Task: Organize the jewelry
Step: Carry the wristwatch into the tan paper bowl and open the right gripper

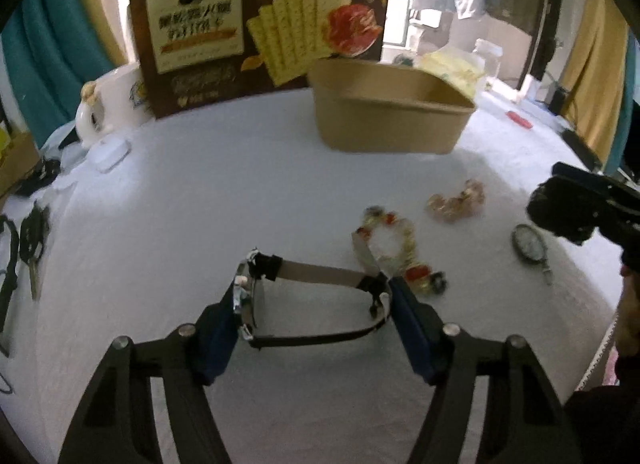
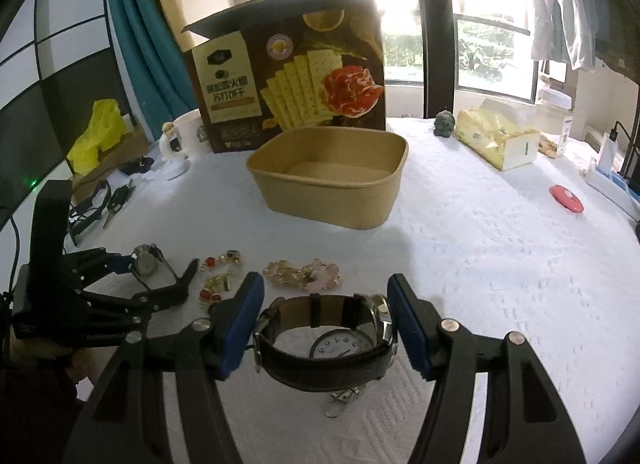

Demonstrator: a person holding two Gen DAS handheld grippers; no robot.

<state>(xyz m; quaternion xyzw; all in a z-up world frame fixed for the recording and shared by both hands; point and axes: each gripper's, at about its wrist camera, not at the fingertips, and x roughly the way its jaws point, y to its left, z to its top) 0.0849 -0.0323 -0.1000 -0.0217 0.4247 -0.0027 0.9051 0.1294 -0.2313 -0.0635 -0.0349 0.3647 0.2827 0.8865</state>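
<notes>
Straddling a watch each, both jaws gape: left gripper [image 1: 316, 300], right gripper [image 2: 326, 318]; straps run crosswise.

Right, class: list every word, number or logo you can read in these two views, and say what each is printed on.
"苏打饼干": large characters on the cream label of the cracker box.
Line above it, script logo and small print on that box: too blurred to read.
Numerals on the white watch dial: visible, not clearly readable.
Print on the tissue pack and the mug: too small to read.
</notes>
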